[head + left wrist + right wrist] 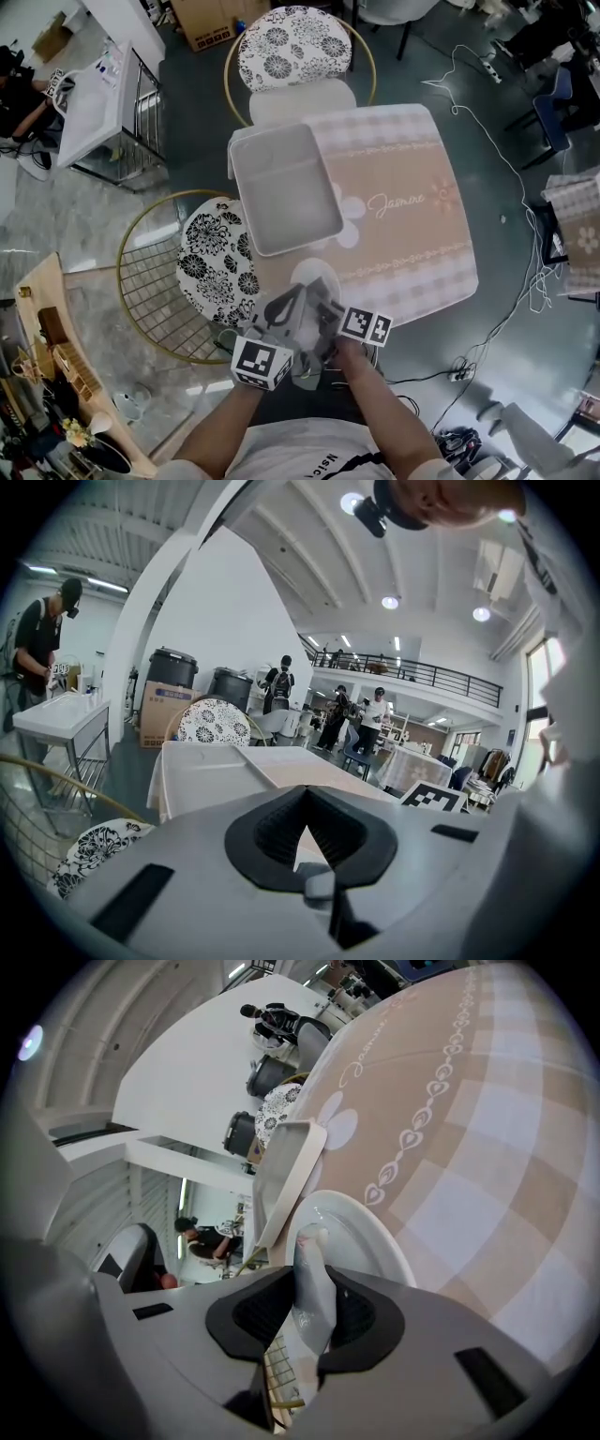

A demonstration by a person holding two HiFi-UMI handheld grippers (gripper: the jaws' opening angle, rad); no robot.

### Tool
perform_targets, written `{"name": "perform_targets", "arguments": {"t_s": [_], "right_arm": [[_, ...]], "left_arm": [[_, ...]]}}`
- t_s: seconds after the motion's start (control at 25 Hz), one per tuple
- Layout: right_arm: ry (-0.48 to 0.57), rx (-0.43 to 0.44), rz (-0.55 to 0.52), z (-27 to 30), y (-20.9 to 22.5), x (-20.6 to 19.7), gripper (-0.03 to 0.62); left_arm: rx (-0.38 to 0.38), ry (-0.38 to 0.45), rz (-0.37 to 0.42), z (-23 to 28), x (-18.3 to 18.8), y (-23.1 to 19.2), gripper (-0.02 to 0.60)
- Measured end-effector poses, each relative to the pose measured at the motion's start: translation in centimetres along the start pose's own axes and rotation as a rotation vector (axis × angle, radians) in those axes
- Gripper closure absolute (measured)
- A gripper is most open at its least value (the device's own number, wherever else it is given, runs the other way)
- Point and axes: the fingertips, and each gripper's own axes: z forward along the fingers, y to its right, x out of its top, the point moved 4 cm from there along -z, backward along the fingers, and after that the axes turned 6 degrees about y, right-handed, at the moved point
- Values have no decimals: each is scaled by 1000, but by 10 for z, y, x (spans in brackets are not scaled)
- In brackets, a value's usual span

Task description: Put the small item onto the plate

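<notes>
Now the carrying step looks nearly done, and the release is what remains. The right gripper (311,1281) has its jaws closed on the small pale, soft tube-like item (310,1252), which stands up between the pads with its capped end poking out past the tips. In the right gripper view that end hangs just above the round glossy white plate (364,1229), which sits at the near edge of the surface (403,216), a square top under a beige checked cloth. Whether the item already touches the plate cannot be told.

The left gripper (306,803) is held just beside the right one at the near edge. Its jaws meet at the tips with nothing between them, so it seems to play no part here. A white rectangular plastic tray (281,187) lies beyond the plate, toward the far left corner, apart from the work.

The next move probably calls for a short lowering until the item rests in the plate's well, then parting the jaws gently. Because the item is soft and slim, it may tip or cling to a pad on release.
</notes>
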Motion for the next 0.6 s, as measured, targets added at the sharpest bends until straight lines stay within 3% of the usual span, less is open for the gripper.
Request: {"name": "perform_targets", "arguments": {"t_s": [0.08,0.28,0.52,0.6], "right_arm": [[-10,-18,20,2,-1,1,497],[-61,-83,63,1,-6,2,402],[-114,-181,209,-5,-1,0,364],[-107,-199,211,-8,-1,3,361]], "left_arm": [[8,-5,-5,-1,0,-2,577],[27,-18,-23,-5,5,-6,577],[39,-25,-43,-4,10,-8,577],[39,-30,-44,-5,10,-8,577]]}}
